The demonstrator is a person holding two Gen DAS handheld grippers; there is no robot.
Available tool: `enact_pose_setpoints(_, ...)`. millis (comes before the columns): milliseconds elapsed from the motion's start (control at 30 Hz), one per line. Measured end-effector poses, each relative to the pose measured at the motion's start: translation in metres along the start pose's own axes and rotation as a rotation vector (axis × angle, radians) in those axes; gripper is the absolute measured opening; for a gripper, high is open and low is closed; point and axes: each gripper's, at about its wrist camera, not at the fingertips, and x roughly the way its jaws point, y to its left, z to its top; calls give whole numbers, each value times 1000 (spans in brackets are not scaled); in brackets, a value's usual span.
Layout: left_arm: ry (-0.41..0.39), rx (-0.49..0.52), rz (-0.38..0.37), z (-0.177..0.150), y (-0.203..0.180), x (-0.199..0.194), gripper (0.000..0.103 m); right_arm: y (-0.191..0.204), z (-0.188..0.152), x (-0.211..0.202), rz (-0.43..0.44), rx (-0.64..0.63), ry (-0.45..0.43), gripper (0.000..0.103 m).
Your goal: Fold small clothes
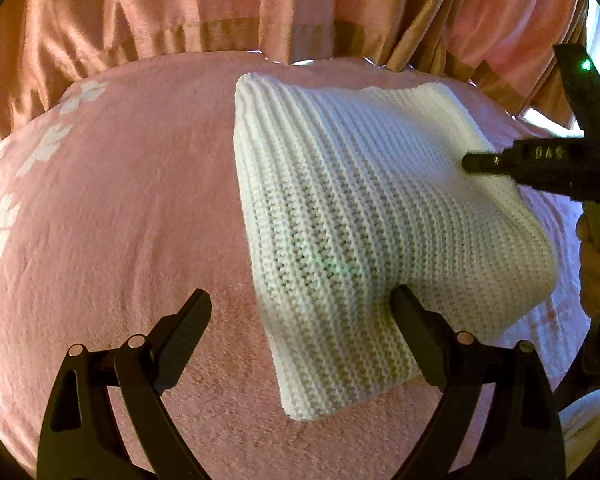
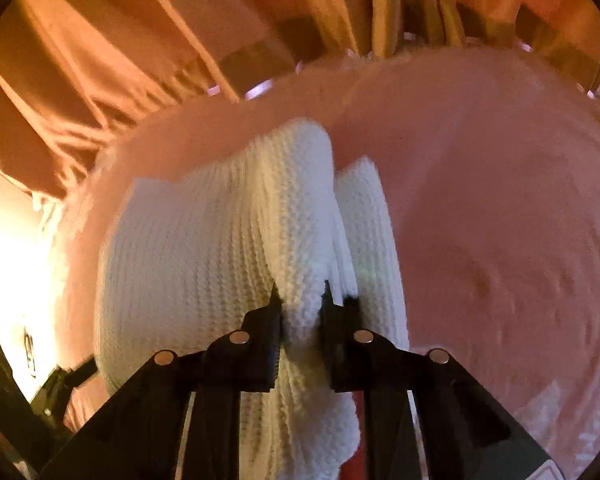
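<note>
folding white knit (image 1: 364,216) on pink blanket (image 1: 120,200) | right gripper (image 2: 302,308) jaws narrow, pinching a knit fold | left gripper (image 1: 300,320) jaws wide, empty | advice: carry edge across evenly, align corners

One white ribbed knit garment (image 1: 360,216) lies at about 2 o'clock in the left wrist view; the right wrist view shows that same single knit (image 2: 204,248) bunched into two humps. One pink fleece blanket (image 1: 132,208) is under it, with white leaf prints along its 9 o'clock edge; four of them show clearly. One run of peach curtain (image 1: 260,4) hangs at 12 o'clock. There are two tongs: the left tongs (image 1: 302,312) at 6 o'clock, and the right tongs (image 2: 302,300), seen entering at 3 o'clock. One hand (image 1: 594,256) shows, at 3 o'clock.
</note>
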Motion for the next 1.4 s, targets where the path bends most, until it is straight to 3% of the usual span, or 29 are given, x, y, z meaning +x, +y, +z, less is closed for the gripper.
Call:
enact_pose_setpoints(100,-9,-15,-21,2,5,-4,89,-1,3,-22,-10,15,-64,14)
enact_pose_setpoints(167,-16,-31,-37,5,8,-6,89,-7,2,-8,-47,23,-27,15)
enact_pose_setpoints(233,-20,-52,-55,8,12,-8,89,-13,-3,19,-66,16,79,22)
enact_pose_setpoints(333,-26,-91,-90,13,20,-9,89,-11,-7,11,-56,18,48,27)
enact_pose_setpoints(367,-26,-104,-99,15,22,-9,89,-10,-6,-2,-42,18,11,31)
enact_pose_setpoints(433,-25,-143,-144,19,29,-9,90,-14,-9,-29,-24,31,-67,60)
enact_pose_setpoints(467,-22,-173,-169,21,33,-8,91,-16,-10,-32,-23,30,-79,65)
enact_pose_setpoints(533,-8,-212,-214,27,37,-3,93,-27,-14,-29,-28,49,-49,67)
enact_pose_setpoints(733,91,-308,-292,35,43,34,93,-55,-33,9,90,149,111,68)
enact_pose_setpoints(933,117,-355,-365,32,43,53,94,-68,-45,28,211,232,154,77)
enact_pose_setpoints(1000,120,-361,-396,33,42,58,94,-67,-45,29,217,225,146,77)
enact_pose_setpoints(1067,111,-348,-416,35,41,59,93,-63,-45,29,202,209,136,70)
enact_pose_setpoints(1100,113,-340,-423,37,40,61,87,-60,-44,29,201,196,134,56)
enact_pose_setpoints(1200,117,-333,-430,43,36,61,69,-54,-40,22,204,199,120,38)
enact_pose_setpoints(1300,111,-299,-417,49,34,49,49,-44,-34,0,216,191,54,30)
enact_pose_setpoints(1400,80,-259,-408,58,29,28,44,-28,-26,-30,244,159,-36,26)
